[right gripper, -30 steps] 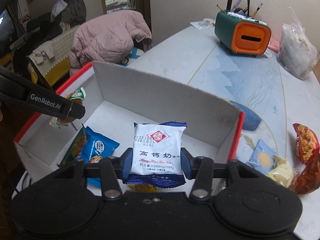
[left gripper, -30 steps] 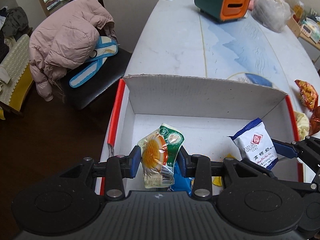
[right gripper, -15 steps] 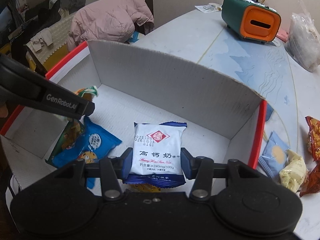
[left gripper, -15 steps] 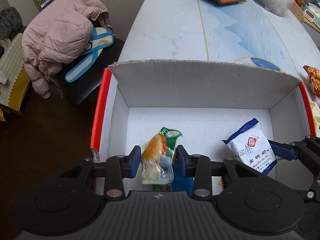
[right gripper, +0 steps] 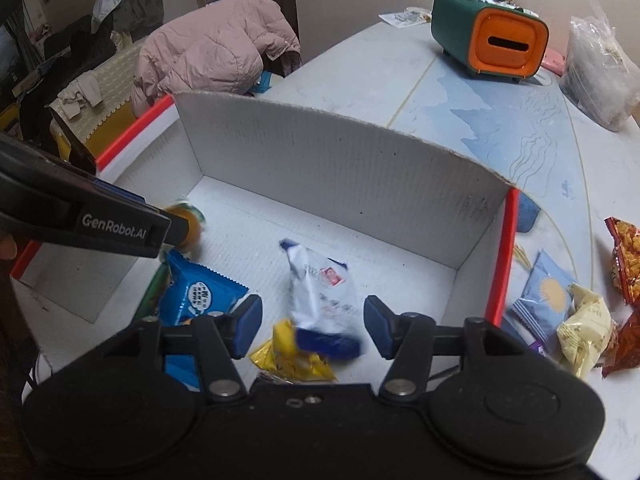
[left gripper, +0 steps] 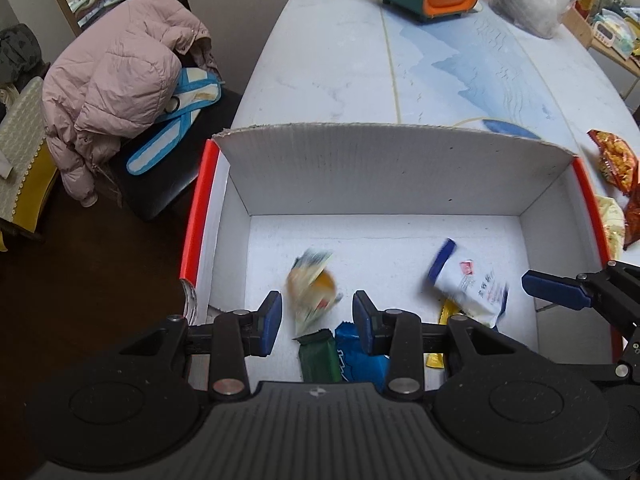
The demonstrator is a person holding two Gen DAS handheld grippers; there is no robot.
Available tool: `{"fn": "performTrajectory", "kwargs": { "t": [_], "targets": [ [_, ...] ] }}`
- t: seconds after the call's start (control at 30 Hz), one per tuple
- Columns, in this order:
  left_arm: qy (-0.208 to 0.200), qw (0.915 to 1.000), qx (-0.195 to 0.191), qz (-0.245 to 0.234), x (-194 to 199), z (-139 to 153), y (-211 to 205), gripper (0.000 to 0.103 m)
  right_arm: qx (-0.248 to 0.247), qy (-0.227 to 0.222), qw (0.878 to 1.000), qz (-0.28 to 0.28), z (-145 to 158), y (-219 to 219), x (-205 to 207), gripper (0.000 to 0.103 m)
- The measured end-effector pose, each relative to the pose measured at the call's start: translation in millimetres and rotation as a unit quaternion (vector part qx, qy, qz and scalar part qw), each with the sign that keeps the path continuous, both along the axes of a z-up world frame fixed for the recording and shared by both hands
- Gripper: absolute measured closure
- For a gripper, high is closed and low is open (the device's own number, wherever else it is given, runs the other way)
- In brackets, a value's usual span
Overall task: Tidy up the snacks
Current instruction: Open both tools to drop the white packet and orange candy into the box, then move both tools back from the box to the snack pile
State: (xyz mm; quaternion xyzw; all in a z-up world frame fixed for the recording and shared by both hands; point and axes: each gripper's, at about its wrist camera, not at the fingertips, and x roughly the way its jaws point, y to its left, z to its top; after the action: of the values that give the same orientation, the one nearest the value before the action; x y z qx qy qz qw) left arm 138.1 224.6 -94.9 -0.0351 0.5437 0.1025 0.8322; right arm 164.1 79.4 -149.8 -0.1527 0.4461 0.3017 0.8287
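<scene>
A white cardboard box (left gripper: 392, 172) with red side rims sits on the table; it also shows in the right wrist view (right gripper: 340, 168). My left gripper (left gripper: 316, 320) is open above it, and a green-and-orange snack packet (left gripper: 312, 288), blurred, drops free between its jaws. My right gripper (right gripper: 312, 330) is open, and a white-and-blue milk tablet packet (right gripper: 324, 296) falls free below it; it also shows in the left wrist view (left gripper: 468, 284). A blue packet (right gripper: 196, 292), a yellow packet (right gripper: 288, 356) and a dark green packet (left gripper: 318, 356) lie in the box.
Several loose snack packets lie on the table right of the box, among them a pale blue one (right gripper: 546, 296), a cream one (right gripper: 584, 328) and red-orange ones (right gripper: 624, 264). A green-and-orange organizer (right gripper: 488, 40) and a plastic bag (right gripper: 600, 76) stand at the far end. A chair with a pink jacket (left gripper: 116, 84) is left.
Both grippers have opened over the box. The green-and-orange packet and the white-and-blue packet have come free and are dropping, blurred, into the box.
</scene>
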Motion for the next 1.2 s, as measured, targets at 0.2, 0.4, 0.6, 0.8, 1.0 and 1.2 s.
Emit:
{"fn": "performTrajectory", "kwargs": {
  "t": [0.2, 0.4, 0.6, 0.8, 1.0, 1.2],
  "targets": [
    [-0.019, 0.9998, -0.010, -0.005, -15.4, 14.0, -4.1, 0.064, 0.023, -0.009, 1.000, -0.002, 17.1, -9.3, -11.5, 0.043],
    [-0.047, 0.9985, -0.019, -0.019, -32.5, 33.2, -12.1, 0.061, 0.055, -0.024, 0.998, -0.007, 41.7, -23.6, -26.4, 0.040],
    [-0.077, 0.9960, -0.027, -0.036, -46.5, 53.3, -26.6, 0.059, 0.085, -0.042, 0.995, -0.017, 64.9, -41.9, -39.3, 0.034],
    [-0.102, 0.9928, -0.037, -0.051, -56.6, 67.2, -46.4, 0.052, 0.109, -0.060, 0.992, -0.032, 81.0, -68.2, -46.9, 0.026],
    [-0.114, 0.9897, -0.054, -0.067, -61.4, 71.9, -69.0, 0.045, 0.119, -0.080, 0.988, -0.050, 90.4, -99.7, -52.2, 0.017],
    [-0.122, 0.9869, -0.070, -0.078, -61.1, 70.7, -93.6, 0.041, 0.120, -0.089, 0.987, -0.064, 92.9, -133.4, -53.1, 0.008]
  ]
}}
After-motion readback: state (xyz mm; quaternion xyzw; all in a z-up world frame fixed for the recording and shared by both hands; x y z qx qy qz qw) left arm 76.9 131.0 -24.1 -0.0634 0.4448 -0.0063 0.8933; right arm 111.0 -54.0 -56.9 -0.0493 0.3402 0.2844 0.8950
